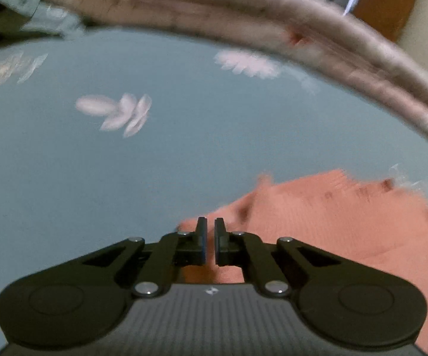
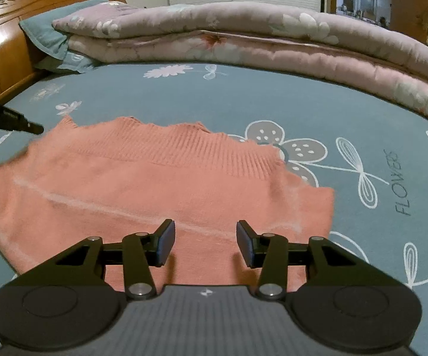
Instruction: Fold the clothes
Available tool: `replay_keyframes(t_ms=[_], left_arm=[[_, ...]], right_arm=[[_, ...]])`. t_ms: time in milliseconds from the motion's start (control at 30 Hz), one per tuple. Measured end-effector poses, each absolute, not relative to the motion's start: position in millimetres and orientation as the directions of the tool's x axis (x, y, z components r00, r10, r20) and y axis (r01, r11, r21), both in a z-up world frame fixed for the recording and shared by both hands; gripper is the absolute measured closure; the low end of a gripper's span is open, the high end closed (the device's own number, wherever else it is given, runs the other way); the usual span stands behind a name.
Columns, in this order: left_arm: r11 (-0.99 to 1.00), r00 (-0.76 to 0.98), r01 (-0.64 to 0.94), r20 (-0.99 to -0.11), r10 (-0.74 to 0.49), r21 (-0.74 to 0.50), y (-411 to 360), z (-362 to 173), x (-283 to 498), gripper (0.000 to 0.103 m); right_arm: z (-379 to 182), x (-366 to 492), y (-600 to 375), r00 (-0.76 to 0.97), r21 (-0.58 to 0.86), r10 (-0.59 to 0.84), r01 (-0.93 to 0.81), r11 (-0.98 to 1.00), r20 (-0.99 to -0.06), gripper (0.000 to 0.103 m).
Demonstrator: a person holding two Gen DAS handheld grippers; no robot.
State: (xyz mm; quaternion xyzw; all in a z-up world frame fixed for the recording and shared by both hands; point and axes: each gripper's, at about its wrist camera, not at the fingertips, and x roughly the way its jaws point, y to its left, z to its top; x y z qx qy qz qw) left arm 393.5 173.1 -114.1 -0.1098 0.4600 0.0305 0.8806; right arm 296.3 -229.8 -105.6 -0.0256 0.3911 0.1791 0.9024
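A salmon-orange knitted sweater [image 2: 160,184] lies folded flat on the blue flowered bedsheet [image 2: 243,101], ribbed hem toward the far side. My right gripper [image 2: 205,240] hovers open over its near edge, nothing between the fingers. In the left wrist view, which is motion-blurred, the sweater [image 1: 332,222] fills the lower right. My left gripper [image 1: 211,237] is over its edge, fingers drawn together to a thin slit with no cloth seen between them. From the right wrist view, the left gripper's dark tip [image 2: 33,127] sits just off the sweater's far left corner.
A folded pink floral quilt [image 2: 273,38] runs along the far side of the bed, with a blue pillow [image 2: 44,32] at its left end. A wooden headboard [image 2: 6,29] stands at the left. Bare sheet [image 1: 125,163] surrounds the sweater.
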Motion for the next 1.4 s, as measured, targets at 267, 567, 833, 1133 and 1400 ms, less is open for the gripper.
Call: replay_keyframes(t_ms=[267,567,833,1133,1400], left_arm=[[0.971,0.576,-0.134,-0.813,-0.086,-0.197,184,-89,360,0.079],[0.954,0.642,-0.043,-0.74,-0.201,-0.297,153,-53,260,0.028],[0.926,0.691,-0.136,-0.704,-0.165,-0.351,153,-80,219,0.029],[0.885,0.628,-0.16,-0.737,-0.249,-0.436,156,-106,221,0.077],[0.875,0.585,-0.206,-0.772,-0.25,-0.439,163,-128,222,0.088]], right_arm=[[-98,285,-244,0.631,0.109,0.285,-0.303,0.947,-0.722,0.049],[-97,245,-283,0.639,0.184,0.254,-0.176,0.967,-0.726,0.04],[-117,234,-303,0.667,0.317,0.281,-0.071,0.946,-0.69,0.04],[-132,243,-311,0.632,0.414,0.36,-0.067,0.908,-0.687,0.093],[-151,225,-324,0.602,0.411,0.328,0.0,0.912,-0.728,0.093]])
